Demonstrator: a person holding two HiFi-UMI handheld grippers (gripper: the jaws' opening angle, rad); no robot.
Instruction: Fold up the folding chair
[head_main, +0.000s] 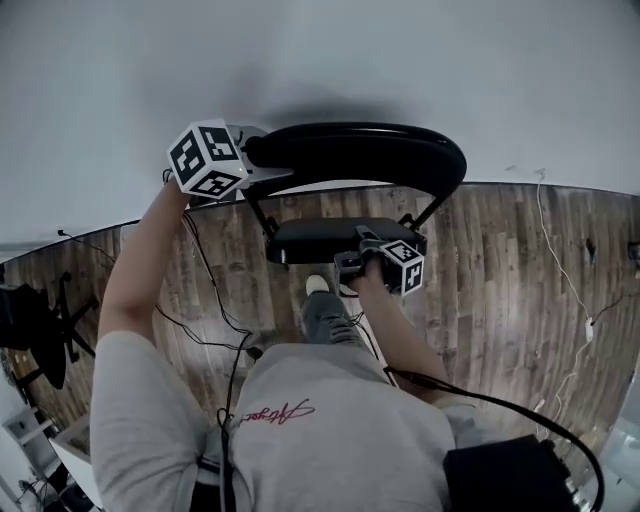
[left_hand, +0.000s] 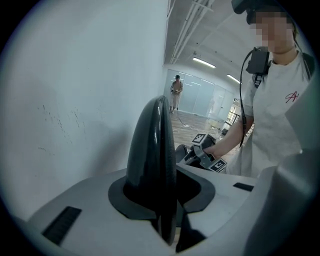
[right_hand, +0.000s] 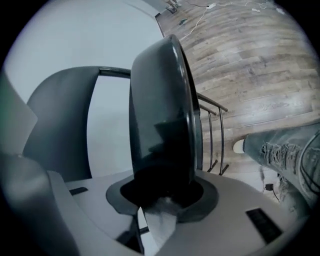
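Chair (head_main: 300, 170) stands on floor (head_main: 500, 260) by wall (head_main: 400, 60): left hand-held gripper (head_main: 252, 152) clamped on backrest (head_main: 370, 150) to steady it, right hand-held gripper (head_main: 352, 262) clamped on seat (head_main: 315, 238) edge, probably to swing it upward.

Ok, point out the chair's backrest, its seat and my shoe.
backrest (head_main: 370, 155), head view, middle of its curved black band.
seat (head_main: 320, 240), head view, centre of the black pad.
shoe (head_main: 317, 285), head view, its white toe.
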